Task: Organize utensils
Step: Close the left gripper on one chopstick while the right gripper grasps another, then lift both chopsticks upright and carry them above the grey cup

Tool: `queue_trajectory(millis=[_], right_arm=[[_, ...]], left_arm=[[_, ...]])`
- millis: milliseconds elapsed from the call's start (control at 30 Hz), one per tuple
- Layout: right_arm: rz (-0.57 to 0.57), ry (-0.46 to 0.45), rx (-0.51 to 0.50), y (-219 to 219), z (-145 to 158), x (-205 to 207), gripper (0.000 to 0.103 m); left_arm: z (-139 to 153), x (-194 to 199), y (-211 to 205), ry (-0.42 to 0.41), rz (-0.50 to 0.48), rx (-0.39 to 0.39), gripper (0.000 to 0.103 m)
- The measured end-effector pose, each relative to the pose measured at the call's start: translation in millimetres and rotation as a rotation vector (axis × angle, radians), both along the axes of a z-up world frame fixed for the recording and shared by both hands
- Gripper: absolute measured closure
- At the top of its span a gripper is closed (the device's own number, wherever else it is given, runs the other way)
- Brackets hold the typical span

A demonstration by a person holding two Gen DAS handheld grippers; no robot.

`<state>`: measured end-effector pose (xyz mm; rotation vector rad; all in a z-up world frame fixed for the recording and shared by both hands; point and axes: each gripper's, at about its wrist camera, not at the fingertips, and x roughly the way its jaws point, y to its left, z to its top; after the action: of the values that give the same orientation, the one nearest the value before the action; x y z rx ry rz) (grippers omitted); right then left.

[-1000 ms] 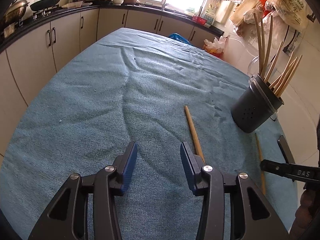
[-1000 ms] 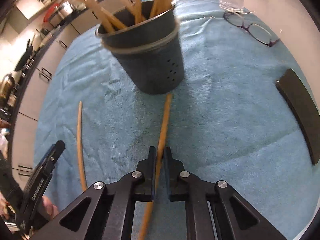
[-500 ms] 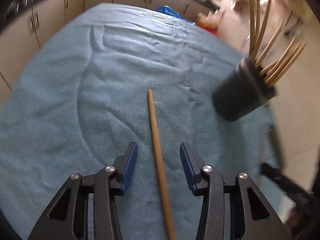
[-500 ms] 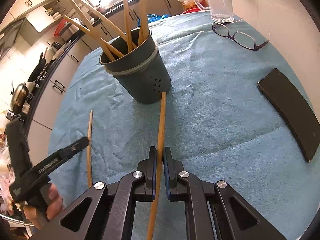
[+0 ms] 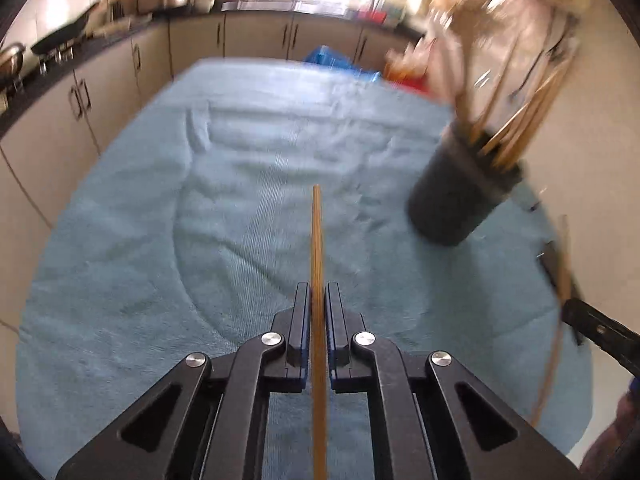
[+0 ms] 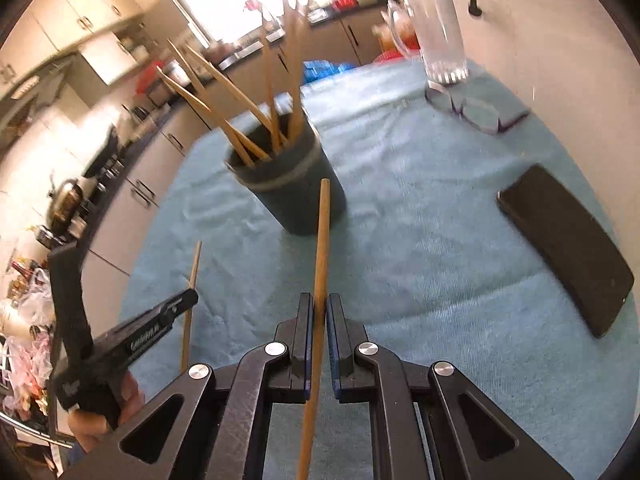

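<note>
My left gripper (image 5: 318,300) is shut on a wooden chopstick (image 5: 317,240) that points straight ahead above the blue cloth. My right gripper (image 6: 319,308) is shut on another wooden chopstick (image 6: 322,232), its tip close to the dark grey utensil holder (image 6: 296,196). The holder stands upright with several chopsticks in it and also shows at the right in the left wrist view (image 5: 460,200). The left gripper with its chopstick (image 6: 191,288) shows at the left in the right wrist view. The right gripper's chopstick (image 5: 560,300) shows at the right edge in the left wrist view.
A blue cloth (image 5: 200,200) covers the table. A black phone (image 6: 568,248) lies to the right, purple glasses (image 6: 476,112) and a glass mug (image 6: 440,40) at the far right. Kitchen cabinets (image 5: 100,100) run behind and to the left.
My left gripper has closed on the chopstick that lay between its open jaws and lifted it. My right gripper has raised its chopstick higher, nearer the holder's rim.
</note>
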<state>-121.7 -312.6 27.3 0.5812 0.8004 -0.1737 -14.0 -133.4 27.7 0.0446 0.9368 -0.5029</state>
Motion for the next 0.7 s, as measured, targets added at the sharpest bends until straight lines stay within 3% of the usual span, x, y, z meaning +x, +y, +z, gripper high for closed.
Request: queue_trajectory(millis=[233, 367, 467, 600, 700], right_arm=[[0.014, -0.178, -0.064, 16.6, 37.0, -19.7, 0.097], [0.011, -0.207, -0.101, 23.0, 47.2, -24.0, 0.098], [0.008, -0.162, -0.062, 16.1, 40.2, -19.1, 0.098], [0.026, 0.012, 0.042, -3.9, 2.2, 7.7, 0.084], [0.025, 0.134, 0.098, -9.9, -29.0, 26.3, 0.083]], left_arm=[[61.6, -33.1, 24.0, -0.152, -0.012, -0.146, 0.097], [75.8, -39.4, 25.9, -0.164, -0.027, -0.173, 0.097], [74.1, -39.5, 23.4, -0.161, -0.028, -0.171, 0.097], [70.2, -38.3, 26.7, -0.142, -0.026, -0.178, 0.097], [69.3, -37.5, 28.4, -0.139, -0.024, -0.181, 0.097]])
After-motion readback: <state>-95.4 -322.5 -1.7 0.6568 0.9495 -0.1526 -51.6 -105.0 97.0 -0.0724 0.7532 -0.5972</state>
